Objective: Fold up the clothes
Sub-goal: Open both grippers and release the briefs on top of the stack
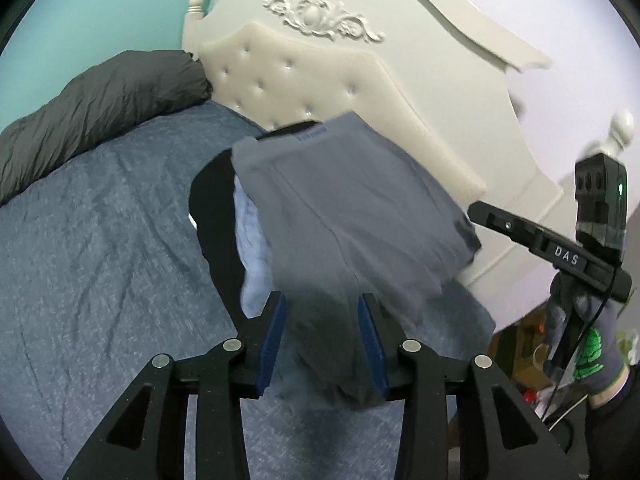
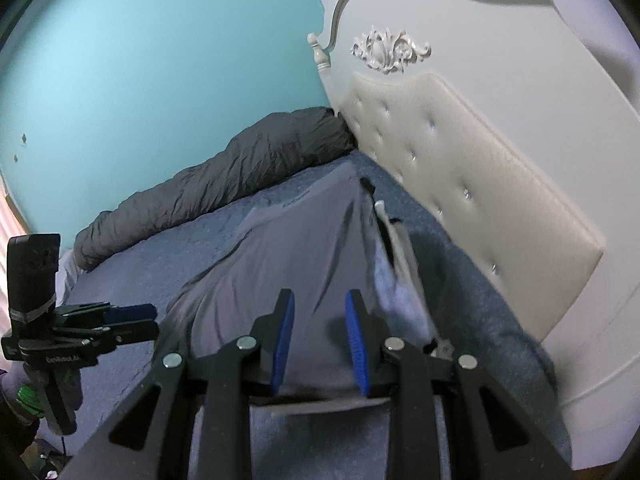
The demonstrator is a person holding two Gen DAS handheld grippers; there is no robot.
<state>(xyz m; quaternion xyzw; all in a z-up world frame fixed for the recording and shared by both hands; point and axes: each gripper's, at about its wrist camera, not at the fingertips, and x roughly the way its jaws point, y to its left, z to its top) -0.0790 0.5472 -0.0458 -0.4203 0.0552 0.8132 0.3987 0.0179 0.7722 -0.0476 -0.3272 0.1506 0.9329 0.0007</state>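
- The left tongs (image 1: 322, 336) have a fold of the grey garment (image 1: 352, 208) between their blue pads (image 1: 274, 344); the cloth bunches in the gap, and whether the pads press on it I cannot tell through the blur
- From those tongs the garment reaches up and away, hanging over a black garment (image 1: 212, 216) and a pale blue cloth (image 1: 252, 252) just to their left
- The right tongs (image 2: 318, 338) stand part open with the grey garment filling the gap between their pads (image 2: 357, 344); whether they pinch it I cannot tell
- Ahead of the right tongs the garment lies spread toward the tufted headboard (image 2: 472, 196)
- The blue bedcover (image 1: 104, 240) lies under and left of the left tongs, with a dark quilt (image 2: 224, 184) bunched at its far edge
- A gloved hand (image 1: 592, 344) grips the other tongs' handle at the right edge of the left view
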